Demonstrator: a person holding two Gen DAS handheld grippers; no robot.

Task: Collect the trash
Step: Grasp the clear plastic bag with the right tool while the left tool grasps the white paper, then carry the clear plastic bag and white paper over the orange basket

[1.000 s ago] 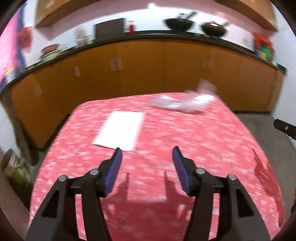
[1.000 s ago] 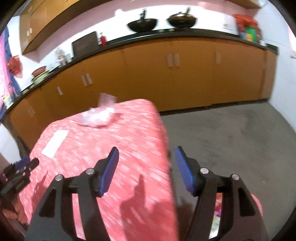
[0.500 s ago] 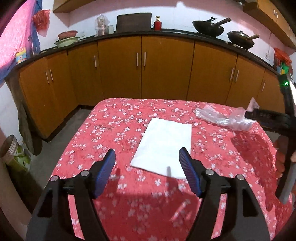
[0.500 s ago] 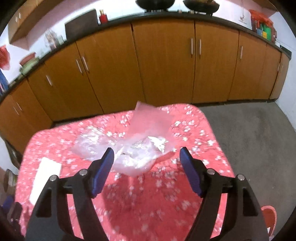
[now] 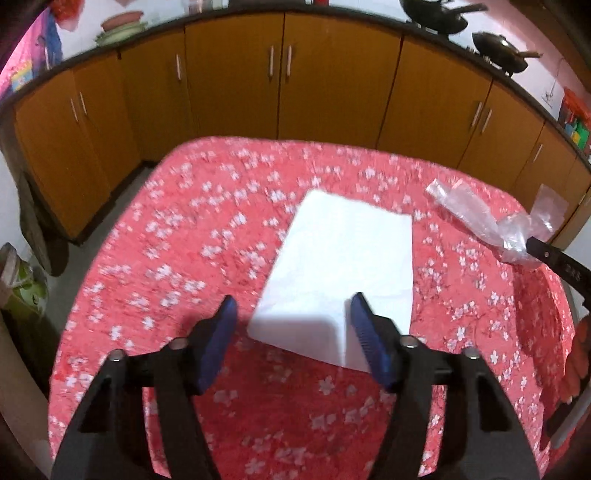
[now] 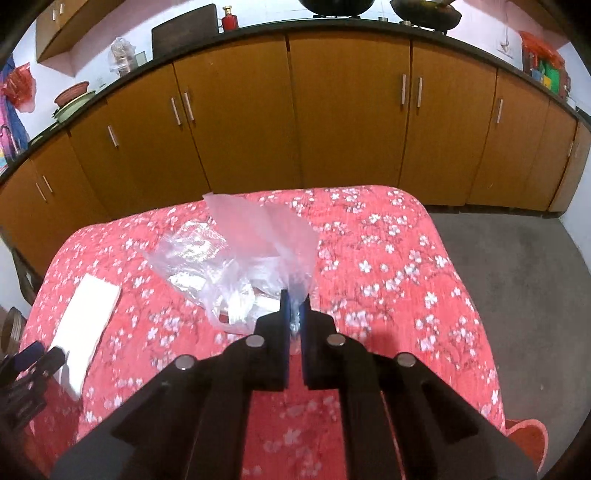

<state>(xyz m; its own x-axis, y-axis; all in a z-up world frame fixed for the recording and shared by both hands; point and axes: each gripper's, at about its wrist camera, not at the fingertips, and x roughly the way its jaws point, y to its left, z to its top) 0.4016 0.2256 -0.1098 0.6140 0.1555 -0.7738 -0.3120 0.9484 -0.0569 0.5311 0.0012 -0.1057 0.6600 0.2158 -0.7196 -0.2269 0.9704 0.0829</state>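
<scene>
A clear crumpled plastic bag (image 6: 243, 258) lies on the red flowered tablecloth (image 6: 388, 273). My right gripper (image 6: 294, 306) is shut on the near edge of this bag. The bag also shows at the right of the left wrist view (image 5: 480, 218), where the right gripper's body comes in from the right edge. A white sheet of paper (image 5: 343, 266) lies flat in the middle of the cloth. My left gripper (image 5: 291, 317) is open and empty, with its fingertips over the near edge of the paper. The paper also shows in the right wrist view (image 6: 88, 317).
Orange cabinet doors (image 5: 332, 74) under a black counter run along the far side and left of the table. Woks (image 5: 436, 14) stand on the counter. A green jar (image 5: 22, 288) sits on the floor at the left. Grey floor (image 6: 517, 280) lies to the right of the table.
My right gripper has moved onto the plastic bag and shut on its edge. My left gripper has moved forward, so its fingertips now reach the paper's near edge.
</scene>
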